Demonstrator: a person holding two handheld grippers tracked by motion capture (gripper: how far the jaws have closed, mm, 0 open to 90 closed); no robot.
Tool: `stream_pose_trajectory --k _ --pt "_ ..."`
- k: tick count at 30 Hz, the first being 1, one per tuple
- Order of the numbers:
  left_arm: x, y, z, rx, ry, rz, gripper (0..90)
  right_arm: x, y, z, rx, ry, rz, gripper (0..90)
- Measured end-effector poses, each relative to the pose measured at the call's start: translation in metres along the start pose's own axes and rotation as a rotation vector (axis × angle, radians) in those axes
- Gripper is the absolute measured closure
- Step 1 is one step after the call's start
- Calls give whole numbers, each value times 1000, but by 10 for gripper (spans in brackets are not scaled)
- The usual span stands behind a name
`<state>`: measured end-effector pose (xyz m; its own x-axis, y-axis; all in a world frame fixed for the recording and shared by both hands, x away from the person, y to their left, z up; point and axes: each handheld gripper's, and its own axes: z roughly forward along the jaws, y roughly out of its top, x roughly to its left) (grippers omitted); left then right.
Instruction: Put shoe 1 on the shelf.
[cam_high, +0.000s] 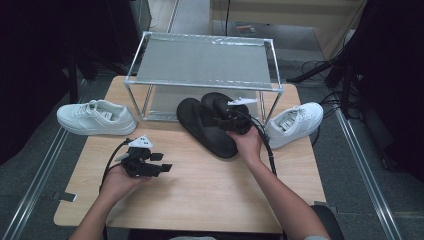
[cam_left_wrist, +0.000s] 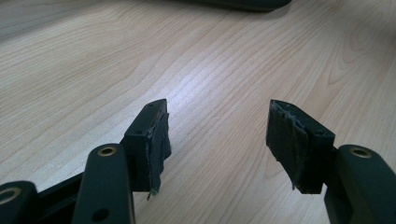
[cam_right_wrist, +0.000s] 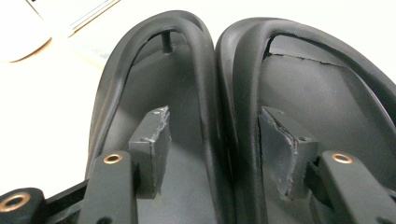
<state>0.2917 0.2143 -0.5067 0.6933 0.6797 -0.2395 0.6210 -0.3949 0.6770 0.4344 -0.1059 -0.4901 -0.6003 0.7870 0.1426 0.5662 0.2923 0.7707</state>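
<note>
The two black flip-flops (cam_high: 210, 125) lie side by side on the wooden table (cam_high: 200, 190), toes tucked under the metal rack (cam_high: 202, 62), with lots of bare wood in front. The right gripper (cam_high: 231, 121) has its jaws apart, one inside each flip-flop, with the two inner straps (cam_right_wrist: 224, 93) between them. The left gripper (cam_high: 164, 163) hangs wide open over bare wood, holding nothing.

- Matt black rubber is seen on the flip-flops (cam_right_wrist: 299, 93) around the right gripper (cam_right_wrist: 212, 140).
- Pale, smooth wood grain is shown by the table (cam_left_wrist: 93, 70) under the left gripper (cam_left_wrist: 217, 135), whose pads (cam_left_wrist: 286, 137) are frayed.
</note>
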Motion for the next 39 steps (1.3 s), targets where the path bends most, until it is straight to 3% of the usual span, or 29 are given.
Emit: stream_pose_trajectory --k 3,11,15,21,25,29,34,39 --pt "-1 1 0 -4 -6 6 397 2 -2 -7 -12 -17 -18 463" --pt "0 8 1 -2 -9 15 403 7 -4 -27 -28 20 -19 469" --pt "0 13 -1 -10 -48 2 496 11 -10 -39 -47 41 -31 474" --pt "0 24 -3 -17 -65 5 592 17 -25 -53 -49 89 -70 498" --pt "2 35 -5 -20 -75 11 684 17 -36 -60 -32 147 -101 514" --pt "4 49 -6 -42 -78 33 783 18 -50 -70 -19 163 -133 522" --pt "7 66 -7 -49 -136 31 812 16 -64 -82 -22 225 -106 542" --pt "14 88 -6 -34 -111 58 863 14 -76 -89 8 217 -96 569"
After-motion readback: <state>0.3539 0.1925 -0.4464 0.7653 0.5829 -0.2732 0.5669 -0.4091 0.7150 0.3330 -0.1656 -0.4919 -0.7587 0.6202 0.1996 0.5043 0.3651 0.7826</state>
